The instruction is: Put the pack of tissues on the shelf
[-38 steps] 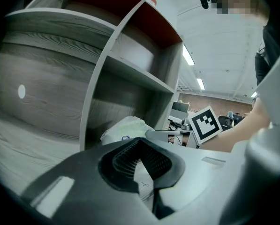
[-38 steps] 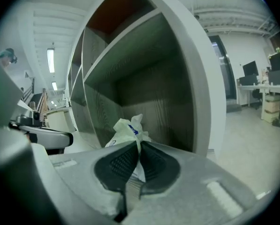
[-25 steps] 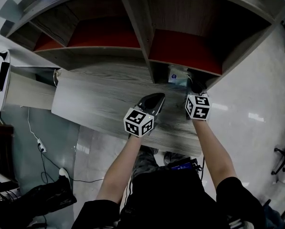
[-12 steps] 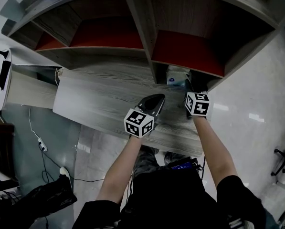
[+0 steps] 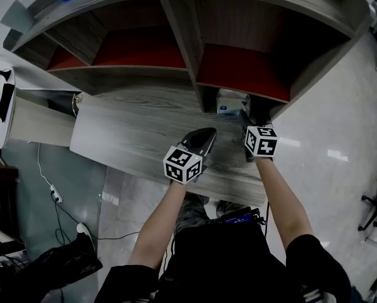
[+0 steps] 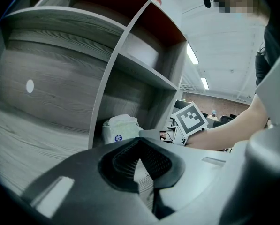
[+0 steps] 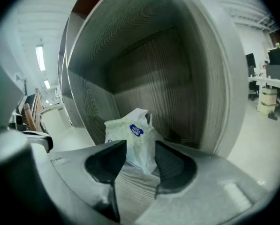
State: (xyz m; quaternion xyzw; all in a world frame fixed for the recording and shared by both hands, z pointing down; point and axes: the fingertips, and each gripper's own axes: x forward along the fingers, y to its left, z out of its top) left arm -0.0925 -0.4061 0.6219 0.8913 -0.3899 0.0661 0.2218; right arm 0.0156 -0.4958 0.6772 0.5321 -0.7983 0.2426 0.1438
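- Two finishes cover the shelf (image 5: 188,49): streaky grey wood grain on its boards and dull red panels inside the upper compartments. A slim upright divider (image 5: 207,96) stands at tabletop level.
- Your pack of tissues (image 5: 231,101) is a soft, crinkled white plastic bundle with a blue oval sticker (image 7: 136,130). It stands upright in the low compartment just right of that divider, resting on the grey wood-grain tabletop (image 5: 131,137).
- Your right gripper (image 5: 244,115) has just been opening its jaws, and they now stand wide apart. The pack sits between their tips and is not squeezed, though you cannot tell whether one dark pad brushes the wrapper.
- Compared with a second ago, the pack is in the same compartment and has barely shifted. The right gripper remains at the compartment's mouth.
- Your left gripper (image 5: 207,133) has kept its place over the tabletop, left of the divider. Its dark ribbed jaws are pressed together with nothing between them.
- Both your forearms reach forward side by side, bare below dark sleeves. The right gripper tips down a little toward the compartment, and the left lies flatter, pointing at the shelf.
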